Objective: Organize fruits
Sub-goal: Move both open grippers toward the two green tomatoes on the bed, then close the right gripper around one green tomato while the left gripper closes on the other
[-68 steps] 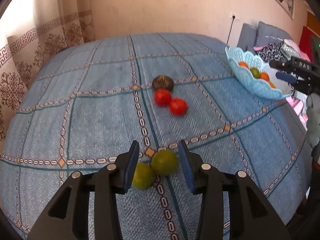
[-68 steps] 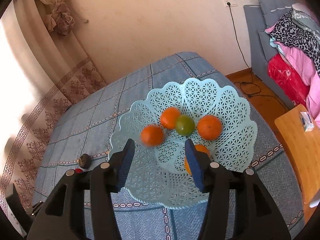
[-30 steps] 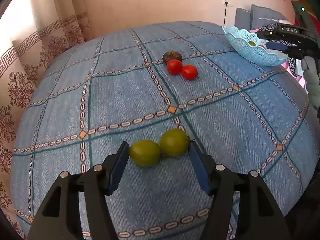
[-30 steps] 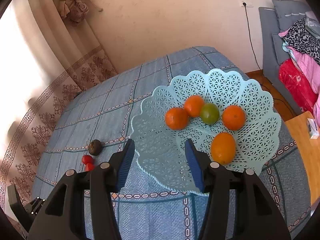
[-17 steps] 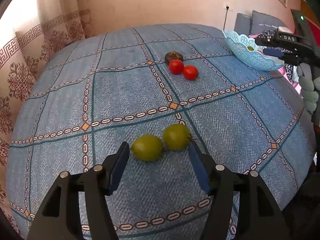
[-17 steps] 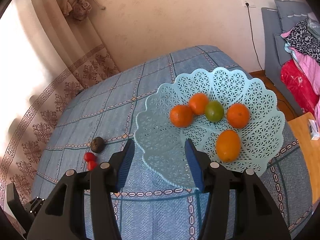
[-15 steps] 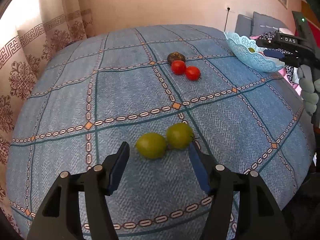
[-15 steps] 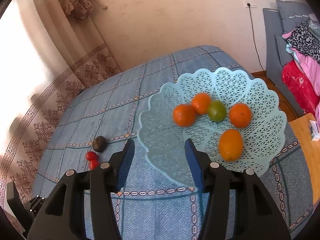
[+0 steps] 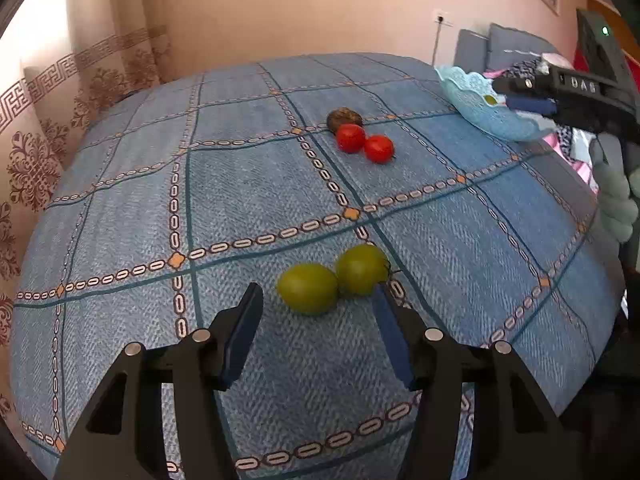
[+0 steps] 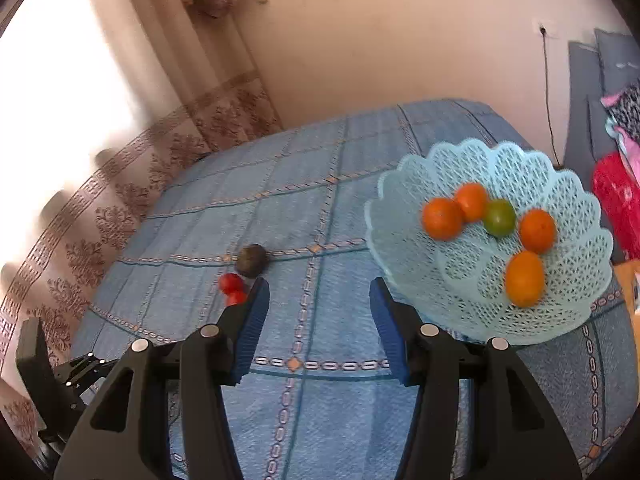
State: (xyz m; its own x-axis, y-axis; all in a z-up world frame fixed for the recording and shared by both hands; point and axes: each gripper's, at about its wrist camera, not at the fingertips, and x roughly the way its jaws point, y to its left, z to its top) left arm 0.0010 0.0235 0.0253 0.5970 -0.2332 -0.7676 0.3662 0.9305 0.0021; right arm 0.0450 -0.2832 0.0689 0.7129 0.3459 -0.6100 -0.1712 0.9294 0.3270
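Two green fruits (image 9: 308, 288) (image 9: 362, 269) lie touching on the blue cloth just ahead of my open, empty left gripper (image 9: 316, 320). Two red tomatoes (image 9: 351, 138) (image 9: 378, 149) and a dark brown fruit (image 9: 344, 117) lie farther back; they also show in the right wrist view (image 10: 231, 283) (image 10: 251, 260). The light blue lattice basket (image 10: 576, 280) holds several orange fruits (image 10: 442, 218) and a green one (image 10: 499, 218). My right gripper (image 10: 318, 314) is open and empty, left of the basket, above the cloth.
The blue patterned tablecloth (image 9: 248, 184) covers the table. Patterned curtains (image 9: 36, 120) hang at the left. A grey sofa with clothes (image 9: 516, 52) stands behind the basket (image 9: 480, 108). The right gripper (image 9: 568, 96) shows beside the basket in the left wrist view.
My left gripper has drawn back from the two green fruits and opened wider. My right gripper has moved left off the basket, over the cloth.
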